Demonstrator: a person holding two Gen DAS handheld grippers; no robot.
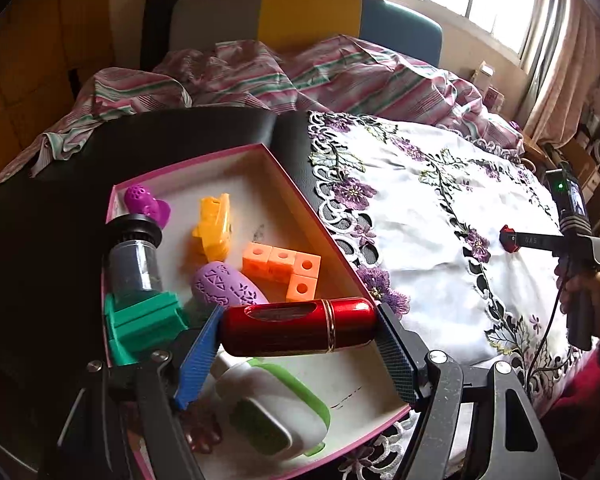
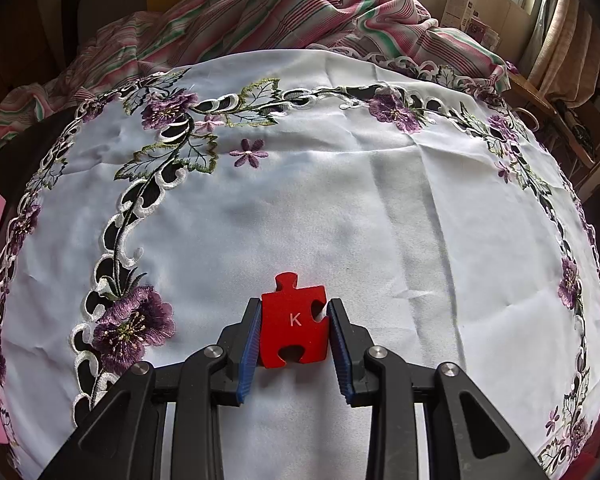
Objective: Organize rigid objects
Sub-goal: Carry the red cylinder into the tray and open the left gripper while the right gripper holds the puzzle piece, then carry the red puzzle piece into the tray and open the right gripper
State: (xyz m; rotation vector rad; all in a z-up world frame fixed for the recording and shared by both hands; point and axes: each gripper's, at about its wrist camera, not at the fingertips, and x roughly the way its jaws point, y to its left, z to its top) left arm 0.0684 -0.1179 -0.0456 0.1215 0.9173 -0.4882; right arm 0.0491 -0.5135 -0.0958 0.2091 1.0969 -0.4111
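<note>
While over pink box (image 1: 204, 160), red cylinder (image 1: 298, 327) clamped between left tongs (image 1: 298, 336).

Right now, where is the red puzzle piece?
The red puzzle piece marked K is clamped in the right tongs, over the white embroidered cloth, away from the pink box.

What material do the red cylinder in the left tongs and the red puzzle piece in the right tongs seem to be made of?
Red cylinder: probably lacquered metal; glossy highlights and a gold band.
Red puzzle piece: likely painted wood or stiff plastic; matte, flat, with a printed white K. Neither is certain.
</note>
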